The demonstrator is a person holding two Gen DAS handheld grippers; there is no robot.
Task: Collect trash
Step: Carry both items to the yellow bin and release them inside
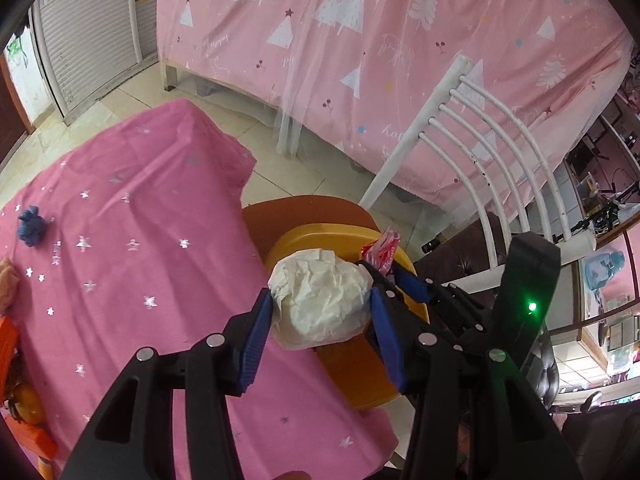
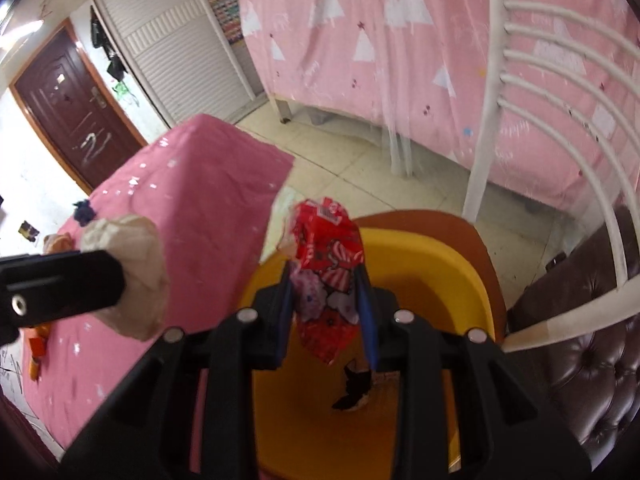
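My left gripper is shut on a crumpled white paper ball, held at the table's edge just over the yellow bin. To its right my right gripper shows with a red wrapper. In the right wrist view my right gripper is shut on that red-and-white snack wrapper, hanging above the open yellow bin. A small dark scrap lies inside the bin. The paper ball and the left gripper's black body appear at the left there.
A pink star-print cloth covers the table, with a blue yarn clump and orange items at its left. A white slatted chair back and dark tufted seat stand right of the bin. A pink bed lies beyond.
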